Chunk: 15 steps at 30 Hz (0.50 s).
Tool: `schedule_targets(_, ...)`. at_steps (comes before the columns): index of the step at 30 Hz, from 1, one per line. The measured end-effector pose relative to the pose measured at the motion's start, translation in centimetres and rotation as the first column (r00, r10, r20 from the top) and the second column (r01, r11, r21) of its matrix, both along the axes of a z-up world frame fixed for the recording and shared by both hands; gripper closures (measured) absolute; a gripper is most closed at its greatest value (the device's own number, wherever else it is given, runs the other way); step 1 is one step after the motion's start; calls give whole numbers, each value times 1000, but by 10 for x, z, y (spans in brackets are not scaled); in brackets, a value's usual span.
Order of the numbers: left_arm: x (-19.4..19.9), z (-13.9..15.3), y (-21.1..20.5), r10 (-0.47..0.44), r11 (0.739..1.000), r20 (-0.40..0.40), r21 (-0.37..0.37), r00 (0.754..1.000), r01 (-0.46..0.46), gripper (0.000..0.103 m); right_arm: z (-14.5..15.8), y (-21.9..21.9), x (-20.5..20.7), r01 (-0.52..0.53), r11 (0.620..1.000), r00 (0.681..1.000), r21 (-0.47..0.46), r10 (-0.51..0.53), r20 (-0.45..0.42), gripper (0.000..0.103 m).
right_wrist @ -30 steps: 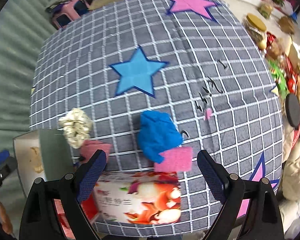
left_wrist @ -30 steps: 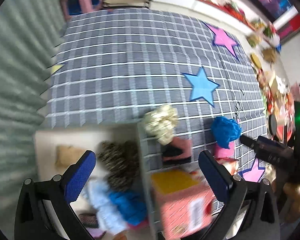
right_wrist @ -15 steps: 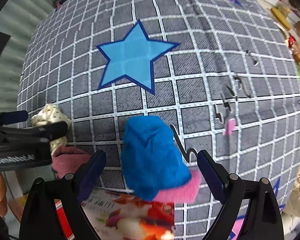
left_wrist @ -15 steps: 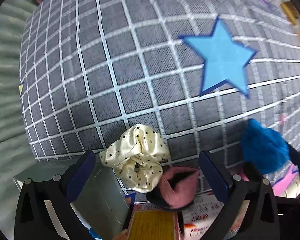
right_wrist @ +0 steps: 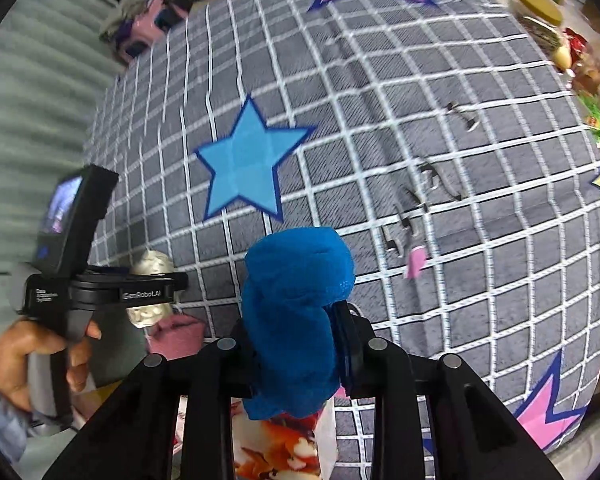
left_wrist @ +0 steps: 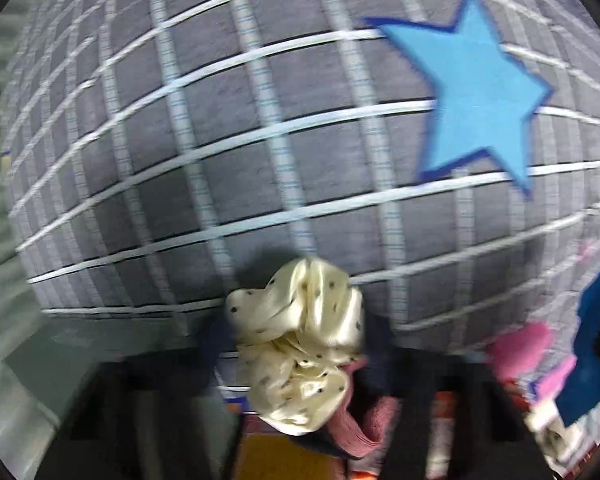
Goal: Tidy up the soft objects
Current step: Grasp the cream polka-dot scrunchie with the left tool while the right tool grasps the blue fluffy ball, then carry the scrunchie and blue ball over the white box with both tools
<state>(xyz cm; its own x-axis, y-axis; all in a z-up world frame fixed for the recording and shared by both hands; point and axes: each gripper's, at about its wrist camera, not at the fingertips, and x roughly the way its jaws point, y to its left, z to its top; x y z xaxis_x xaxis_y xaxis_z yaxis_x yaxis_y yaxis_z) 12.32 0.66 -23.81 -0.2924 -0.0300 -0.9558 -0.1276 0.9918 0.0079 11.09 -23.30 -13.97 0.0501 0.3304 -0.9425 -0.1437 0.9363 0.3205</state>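
Note:
A cream dotted scrunchie sits at the near edge of the grey checked cloth. My left gripper points steeply down over it, jaws closing, with the scrunchie squeezed between the blurred dark fingers. Under it lies a dusty-pink knitted piece. In the right wrist view a blue cloth bundle is pinched between the closing jaws of my right gripper. A hand holds the left gripper at that view's left, with the cream scrunchie at its tips.
A printed tissue pack lies below the blue bundle, a pink sponge beside it. A grey box wall stands at the lower left. Small hair clips lie on the cloth. Jars and packets crowd the far right.
The left gripper swung from above the box down onto the cream scrunchie and closed on it. The right gripper dropped over the blue bundle and closed on it.

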Motion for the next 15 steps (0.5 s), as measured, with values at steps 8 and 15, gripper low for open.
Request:
schedule_targets(8,-6,59,-37,-39,998,179,-48,983,48,80,28,-35,-8,55,998,998,1,-55,28,74)
schedule_targets(15,-43,132,-72,-94,985,338,-106,936,137,80,40,-51,-39,88,996,996,-13,-88,25,74)
